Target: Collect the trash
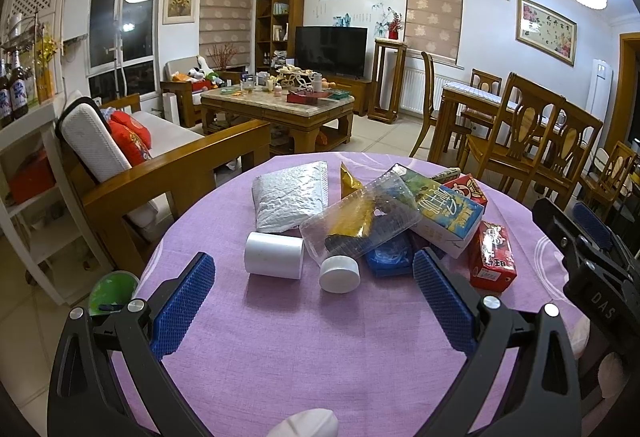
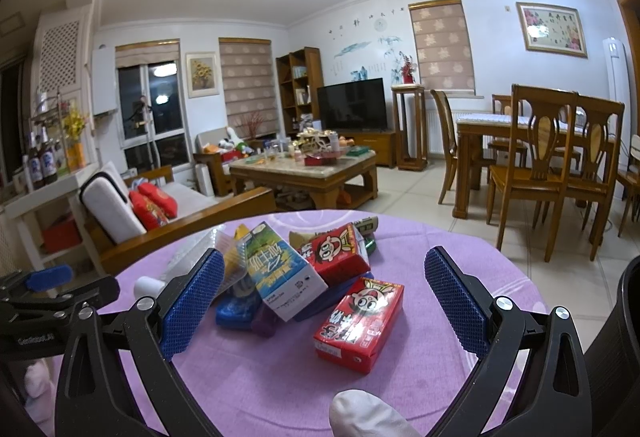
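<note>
A pile of trash lies on a round table with a purple cloth (image 1: 320,349). It holds a silver foil bag (image 1: 290,195), a white roll (image 1: 274,255), a crushed clear plastic bottle (image 1: 360,221) with a white cap (image 1: 339,273), a blue and white carton (image 1: 448,215), and red cartons (image 1: 492,255). My left gripper (image 1: 314,301) is open and empty, just short of the roll and the cap. My right gripper (image 2: 324,301) is open and empty, with a red carton (image 2: 360,321) between its fingers and the blue and white carton (image 2: 280,273) beyond.
A green bin (image 1: 112,293) stands on the floor at the table's left. A wooden sofa (image 1: 168,165) is behind the table on the left, wooden dining chairs (image 1: 532,145) on the right. A dark round container edge (image 2: 628,317) shows at far right.
</note>
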{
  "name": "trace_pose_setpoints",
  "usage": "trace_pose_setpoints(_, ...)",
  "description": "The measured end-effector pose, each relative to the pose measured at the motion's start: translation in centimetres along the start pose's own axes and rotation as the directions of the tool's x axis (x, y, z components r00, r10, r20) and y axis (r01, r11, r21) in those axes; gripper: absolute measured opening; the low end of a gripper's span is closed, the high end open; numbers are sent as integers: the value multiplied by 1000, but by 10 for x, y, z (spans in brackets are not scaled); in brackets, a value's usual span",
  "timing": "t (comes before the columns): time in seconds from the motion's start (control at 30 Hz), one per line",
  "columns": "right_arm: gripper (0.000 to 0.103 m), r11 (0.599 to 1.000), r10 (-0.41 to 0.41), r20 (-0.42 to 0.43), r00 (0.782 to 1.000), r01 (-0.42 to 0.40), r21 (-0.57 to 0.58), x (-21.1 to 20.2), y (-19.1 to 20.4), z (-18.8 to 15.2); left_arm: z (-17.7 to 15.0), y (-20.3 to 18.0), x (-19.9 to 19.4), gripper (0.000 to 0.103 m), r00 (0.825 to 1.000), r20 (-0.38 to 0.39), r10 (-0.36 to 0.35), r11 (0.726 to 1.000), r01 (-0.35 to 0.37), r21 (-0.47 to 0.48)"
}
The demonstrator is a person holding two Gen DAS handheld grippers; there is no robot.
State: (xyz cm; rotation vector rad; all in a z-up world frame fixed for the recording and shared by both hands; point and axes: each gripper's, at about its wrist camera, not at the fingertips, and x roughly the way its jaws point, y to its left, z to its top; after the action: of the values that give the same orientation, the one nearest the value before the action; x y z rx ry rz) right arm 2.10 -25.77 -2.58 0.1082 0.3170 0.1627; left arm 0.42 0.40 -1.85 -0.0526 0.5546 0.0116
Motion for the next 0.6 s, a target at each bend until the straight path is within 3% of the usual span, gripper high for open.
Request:
trace_pose_setpoints(0.4,99,1000,8,-6,1000,-8,8,0,-2,1,1,0,1,98,1000,-1,-8,1000,8,0)
trace_pose_setpoints(0.6,99,989,139,-89,986,-134,61,10,-11,1,12,40,41,98,995,-100,-1,1000,3,15)
